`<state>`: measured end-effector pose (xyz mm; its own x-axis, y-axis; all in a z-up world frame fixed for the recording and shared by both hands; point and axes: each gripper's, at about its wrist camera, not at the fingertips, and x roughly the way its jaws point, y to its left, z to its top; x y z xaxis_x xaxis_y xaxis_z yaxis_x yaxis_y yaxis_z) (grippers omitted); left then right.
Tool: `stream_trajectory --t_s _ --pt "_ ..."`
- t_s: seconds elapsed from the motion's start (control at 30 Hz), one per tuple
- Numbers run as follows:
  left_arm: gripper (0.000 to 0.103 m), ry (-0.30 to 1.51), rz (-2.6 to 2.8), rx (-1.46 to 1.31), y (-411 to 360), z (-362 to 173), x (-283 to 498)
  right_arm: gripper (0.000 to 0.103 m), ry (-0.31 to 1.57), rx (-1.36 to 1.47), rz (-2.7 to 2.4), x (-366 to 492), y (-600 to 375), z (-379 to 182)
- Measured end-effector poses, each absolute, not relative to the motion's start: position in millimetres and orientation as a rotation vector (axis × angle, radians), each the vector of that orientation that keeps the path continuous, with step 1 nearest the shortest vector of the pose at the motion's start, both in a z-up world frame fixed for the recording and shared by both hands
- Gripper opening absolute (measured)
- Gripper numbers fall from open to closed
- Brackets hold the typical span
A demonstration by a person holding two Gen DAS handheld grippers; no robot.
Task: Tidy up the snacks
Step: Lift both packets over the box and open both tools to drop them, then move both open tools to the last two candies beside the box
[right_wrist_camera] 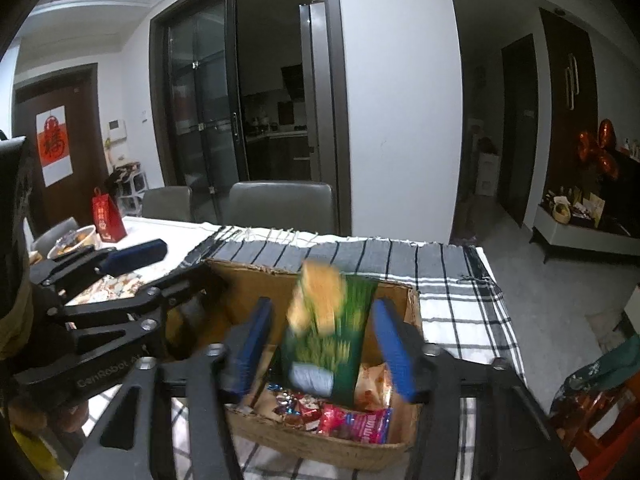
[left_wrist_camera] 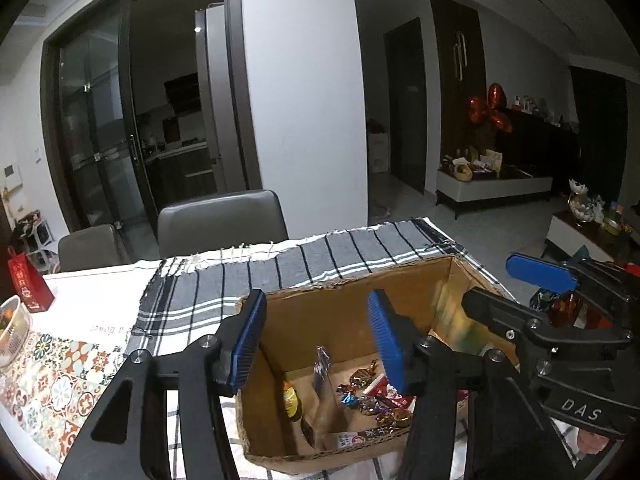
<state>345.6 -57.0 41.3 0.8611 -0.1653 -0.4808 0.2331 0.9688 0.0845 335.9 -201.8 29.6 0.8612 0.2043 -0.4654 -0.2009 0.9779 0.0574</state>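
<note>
Cardboard box (right_wrist_camera: 412, 300) is taken as the landmark: it stands open-topped on a grey-and-white checked cloth (right_wrist_camera: 460, 280) spread over the desk (left_wrist_camera: 100, 292). Inside the box, wrapped candies (left_wrist_camera: 372, 400), a small yellow-capped bottle (left_wrist_camera: 291, 400) and red snack packets (right_wrist_camera: 360, 424) are seen lying on its floor. Above the box, a green snack bag (right_wrist_camera: 332, 336) with a yellow picture is caught blurred and tilted between the blue pads of the right claw (right_wrist_camera: 324, 344); the pads are spread and are not seen pressing on it, so the right claw is released. The left claw (left_wrist_camera: 320, 344) is held over the near left part of the box, its blue pads parted with nothing between them, released as well. Behind the box, beyond the desk, two grey chairs (left_wrist_camera: 222, 216) are seen. Left of the box, a red gift bag (left_wrist_camera: 30, 284) stands on the desk.
</note>
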Motion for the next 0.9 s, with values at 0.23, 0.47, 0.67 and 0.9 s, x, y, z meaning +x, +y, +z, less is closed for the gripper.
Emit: stream_trajectory --t_s 0.23,0.47,0.67,0.9 --pt "0.054 0.463 -0.207 0.131 -52 49 319 0.058 0.462 0.014 0.225 309 -207 37" --pt "0.054 0.446 -0.248 0.13 -59 52 281 0.058 0.448 0.036 0.242 281 -217 42" --pt "0.054 0.433 -0.271 0.135 -66 51 251 0.058 0.447 0.027 0.241 256 -223 42" --pt "0.054 0.441 -0.306 0.161 -74 37 222 0.058 0.465 0.006 0.246 230 -233 31"
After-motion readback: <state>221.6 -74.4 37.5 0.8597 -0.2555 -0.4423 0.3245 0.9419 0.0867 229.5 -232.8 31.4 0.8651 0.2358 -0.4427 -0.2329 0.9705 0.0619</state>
